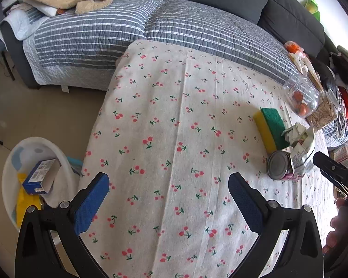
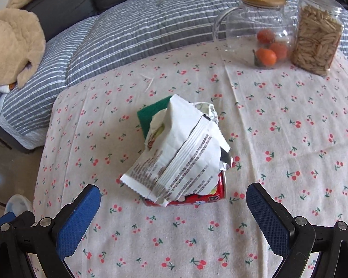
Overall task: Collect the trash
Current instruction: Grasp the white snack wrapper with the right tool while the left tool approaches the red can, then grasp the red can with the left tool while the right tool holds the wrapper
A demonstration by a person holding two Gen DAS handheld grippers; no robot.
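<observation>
Worktop [image 2: 278, 173] under a cherry-print cloth [image 2: 150, 231].
On it lie a sponge [image 1: 272, 127], a tipped can [image 1: 279, 165] under a crumpled wrapper [image 2: 183, 153], and two glass jars [image 2: 255, 27] at the far edge.

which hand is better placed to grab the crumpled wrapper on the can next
Right. The open right gripper faces the crumpled white printed wrapper lying on the tipped red can, centred just ahead of its fingers. The open left gripper points at bare cherry-print tablecloth, near the white bin.
</observation>
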